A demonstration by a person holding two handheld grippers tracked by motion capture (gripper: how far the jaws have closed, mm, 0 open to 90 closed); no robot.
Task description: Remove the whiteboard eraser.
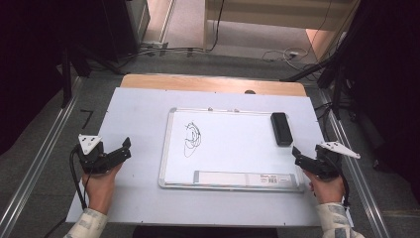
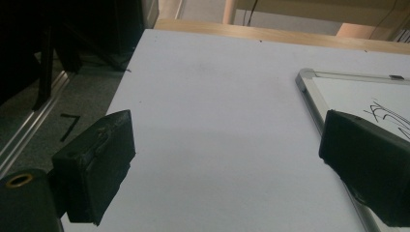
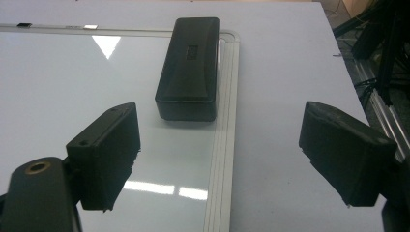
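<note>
The whiteboard (image 1: 233, 148) lies mid-frame on the bench (image 1: 138, 114). The eraser (image 1: 281, 128) rests on its upper right corner, the scribble (image 1: 192, 139) left of centre.

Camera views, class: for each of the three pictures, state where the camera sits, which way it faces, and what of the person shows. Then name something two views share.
High view: above the person's side, looking forward and down on the table; both forearms, the left gripper and right gripper show.
Left gripper view: rides the left gripper, facing across the table to the whiteboard corner; its open jaws show.
Right gripper view: rides the right gripper, facing the black eraser; its open jaws show.
Shared: eraser, high and right gripper views.
</note>
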